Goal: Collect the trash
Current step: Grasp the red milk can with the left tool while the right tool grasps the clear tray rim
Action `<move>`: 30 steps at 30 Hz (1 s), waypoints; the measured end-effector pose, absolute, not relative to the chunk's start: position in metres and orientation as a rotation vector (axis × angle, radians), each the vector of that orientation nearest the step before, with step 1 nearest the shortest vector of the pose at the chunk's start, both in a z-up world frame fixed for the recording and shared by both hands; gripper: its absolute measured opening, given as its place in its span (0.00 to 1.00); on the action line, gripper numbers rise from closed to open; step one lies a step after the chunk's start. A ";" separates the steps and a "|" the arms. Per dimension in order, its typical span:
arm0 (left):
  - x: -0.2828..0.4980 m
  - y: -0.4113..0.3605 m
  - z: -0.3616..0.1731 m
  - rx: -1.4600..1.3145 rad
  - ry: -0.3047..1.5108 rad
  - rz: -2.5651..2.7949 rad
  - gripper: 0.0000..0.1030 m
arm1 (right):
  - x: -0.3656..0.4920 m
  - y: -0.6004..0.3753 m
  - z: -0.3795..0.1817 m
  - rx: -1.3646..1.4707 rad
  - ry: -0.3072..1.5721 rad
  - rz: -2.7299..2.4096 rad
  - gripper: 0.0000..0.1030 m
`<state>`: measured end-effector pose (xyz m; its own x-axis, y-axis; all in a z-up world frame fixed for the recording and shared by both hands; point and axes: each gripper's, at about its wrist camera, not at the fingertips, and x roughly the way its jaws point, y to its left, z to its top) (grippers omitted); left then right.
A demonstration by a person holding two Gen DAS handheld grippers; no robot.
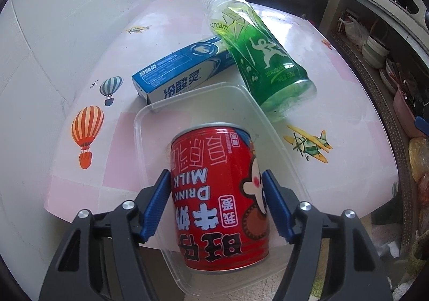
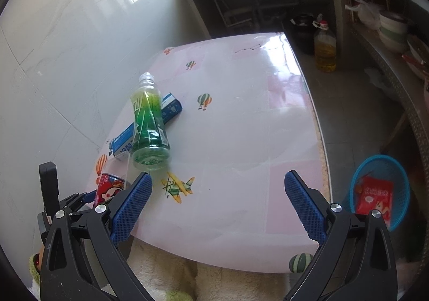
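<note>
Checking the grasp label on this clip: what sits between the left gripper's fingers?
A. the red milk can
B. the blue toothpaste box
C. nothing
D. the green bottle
A: in the left wrist view the red milk can stands in the clear plastic container, flanked by the left gripper and its blue fingers.

red can [image 1: 214,193]: "DRINK MILK" | green bottle [image 1: 257,57]: "scream"

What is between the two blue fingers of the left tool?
The red milk can, standing in the clear tub; the left wrist view shows it.
</note>
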<state>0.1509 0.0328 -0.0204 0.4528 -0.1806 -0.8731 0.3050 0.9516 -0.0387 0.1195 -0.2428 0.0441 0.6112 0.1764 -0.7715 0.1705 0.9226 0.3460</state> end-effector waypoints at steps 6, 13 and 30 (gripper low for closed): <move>0.144 0.051 -0.013 -0.001 1.017 -0.346 0.64 | 0.131 -0.218 0.033 0.464 0.971 0.125 0.89; 0.137 0.076 0.012 -0.126 0.900 -0.375 0.64 | 0.150 -0.189 0.013 0.564 1.057 0.250 0.72; 0.127 0.122 0.044 -0.241 0.711 -0.335 0.64 | 0.183 -0.089 -0.023 0.490 1.204 0.448 0.35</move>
<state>0.1270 0.1221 0.0435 0.7085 -0.3791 -0.5952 0.2173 0.9197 -0.3271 0.1832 -0.0892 -0.0227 0.2968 0.5712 -0.7653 -0.0682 0.8120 0.5796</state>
